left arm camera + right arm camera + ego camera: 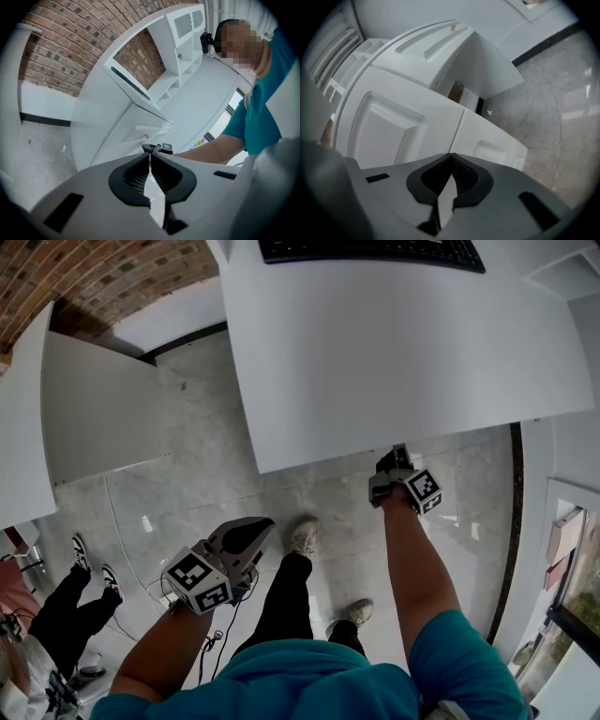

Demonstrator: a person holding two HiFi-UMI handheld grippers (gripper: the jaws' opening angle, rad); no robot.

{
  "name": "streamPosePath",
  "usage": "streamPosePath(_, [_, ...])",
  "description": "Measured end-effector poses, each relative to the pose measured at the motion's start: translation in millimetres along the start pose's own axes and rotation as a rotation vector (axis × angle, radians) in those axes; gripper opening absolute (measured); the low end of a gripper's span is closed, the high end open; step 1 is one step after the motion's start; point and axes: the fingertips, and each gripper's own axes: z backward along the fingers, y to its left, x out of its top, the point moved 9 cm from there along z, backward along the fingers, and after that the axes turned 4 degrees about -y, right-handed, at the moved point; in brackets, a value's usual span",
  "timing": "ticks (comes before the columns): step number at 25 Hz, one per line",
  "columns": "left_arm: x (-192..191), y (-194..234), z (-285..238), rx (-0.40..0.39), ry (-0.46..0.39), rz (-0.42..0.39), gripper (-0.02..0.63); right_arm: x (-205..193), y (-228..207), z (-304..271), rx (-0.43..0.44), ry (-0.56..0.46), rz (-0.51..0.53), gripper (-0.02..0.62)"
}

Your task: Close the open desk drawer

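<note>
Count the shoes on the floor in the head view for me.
4. The camera wearer's front shoe is by the desk edge, their rear shoe nearer the body. A bystander's two shoes are far left. The torso may hide more.

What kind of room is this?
Probably a home office or study: a white desk carrying a black keyboard, a white shelf unit with cubbies, and a brick wall behind.

The person wears a teal short-sleeved shirt point(309, 690) at six o'clock, black trousers point(286, 601) and pale trainers point(302, 535). The grey left gripper point(266, 525) at seven o'clock and the right gripper point(395, 455) at three carry black-and-white marker cubes point(199, 582).
</note>
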Motion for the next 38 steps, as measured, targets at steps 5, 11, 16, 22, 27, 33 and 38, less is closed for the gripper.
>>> streamPosePath(5, [9,-19,-9,-0.045,0.004,-0.047,0.025,11,18,33,-0.040,0.070,0.182,0.021])
streamPosePath(11, [30,-62,-21,-0.150,0.013,-0.139,0.025,40,45,92,-0.035,0.097,0.388,0.021])
streamPosePath(16, [44,-110,-41,-0.253,0.054,-0.221,0.025,71,63,155,-0.072,0.118,0.592,0.021])
streamPosePath(22, [54,-180,-70,-0.377,0.103,-0.303,0.025,119,89,255,-0.101,0.056,0.770,0.021])
streamPosePath(27, [46,-267,-97,-0.504,0.135,-0.372,0.025,156,103,365,-0.153,-0.002,0.867,0.021])
streamPosePath(33, [8,-398,-121,-0.666,0.180,-0.423,0.025,196,106,524,-0.248,-0.139,0.838,0.020])
streamPosePath(38, [-35,-506,-130,-0.807,0.228,-0.466,0.023,225,106,655,-0.311,-0.261,0.796,0.020])
